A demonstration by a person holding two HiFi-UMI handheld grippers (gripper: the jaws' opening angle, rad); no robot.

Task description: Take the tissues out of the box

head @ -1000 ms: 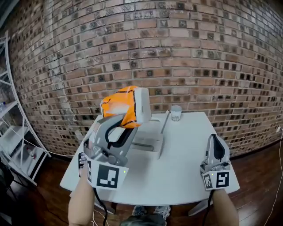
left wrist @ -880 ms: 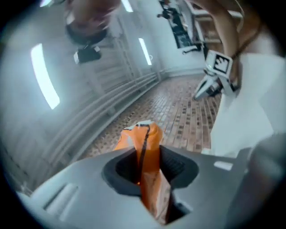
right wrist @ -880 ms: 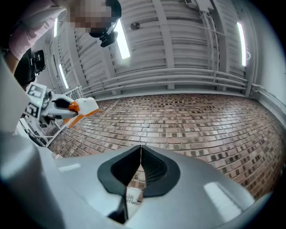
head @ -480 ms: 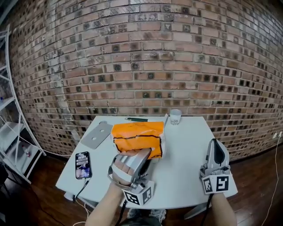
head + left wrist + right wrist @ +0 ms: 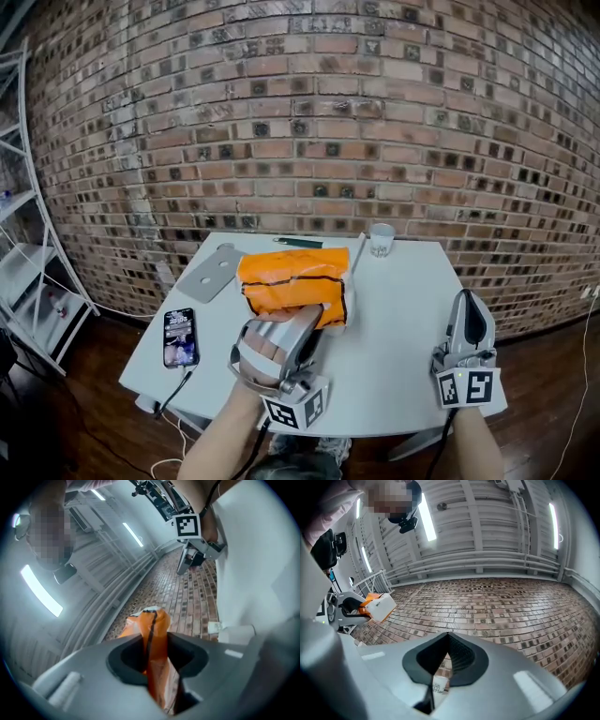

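Note:
An orange plastic tissue pack (image 5: 292,281) with a white end sits low over the middle of the white table (image 5: 403,309). My left gripper (image 5: 314,321) is shut on its near edge. In the left gripper view a fold of the orange wrapper (image 5: 157,648) is pinched between the jaws. At the table's front right corner my right gripper (image 5: 467,314) stands upright, shut, holding nothing. The right gripper view shows the pack (image 5: 377,605) far off at the left.
A phone (image 5: 180,337) with a cable lies at the front left, a grey plate (image 5: 211,272) behind it. A pen (image 5: 298,243) and a small cup (image 5: 381,240) stand at the back edge. A white shelf (image 5: 28,281) is left of the table, with a brick wall behind.
A second ago my left gripper held the pack high over the table. It has since come down and turned, with the pack now low at the table's middle. The right gripper has stayed put.

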